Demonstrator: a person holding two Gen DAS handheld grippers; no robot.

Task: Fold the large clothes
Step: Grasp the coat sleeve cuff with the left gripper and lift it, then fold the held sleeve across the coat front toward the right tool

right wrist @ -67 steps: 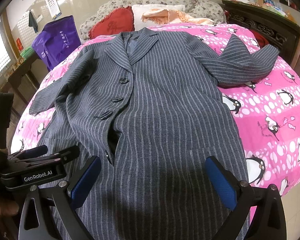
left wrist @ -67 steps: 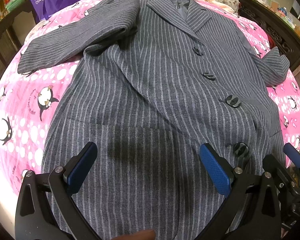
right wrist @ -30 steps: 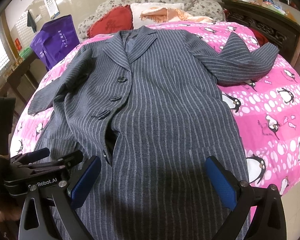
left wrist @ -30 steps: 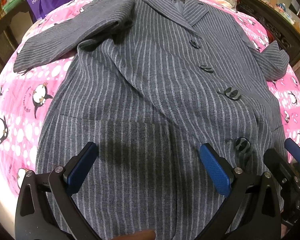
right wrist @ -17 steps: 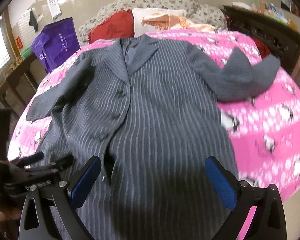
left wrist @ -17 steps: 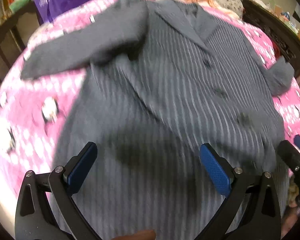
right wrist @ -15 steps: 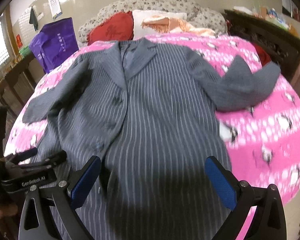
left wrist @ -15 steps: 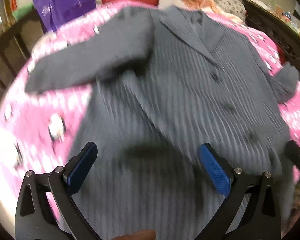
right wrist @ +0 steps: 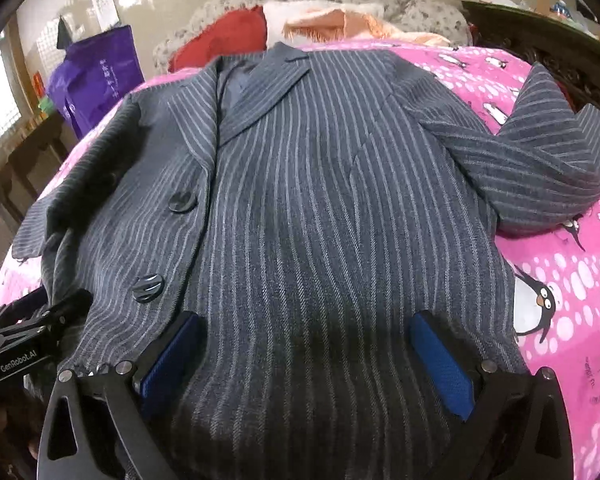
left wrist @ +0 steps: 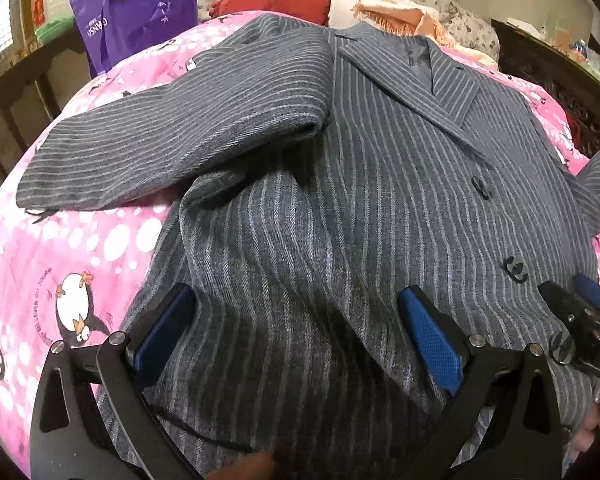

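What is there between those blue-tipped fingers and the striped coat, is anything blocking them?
Nothing visible. The striped coat lies spread on the pink bedspread, and both the left gripper and the right gripper sit open right over its lower part, with only bare fabric between their fingers.

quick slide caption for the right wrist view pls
Open right claw poised over a striped grey coat spread on a pink penguin bedspread.
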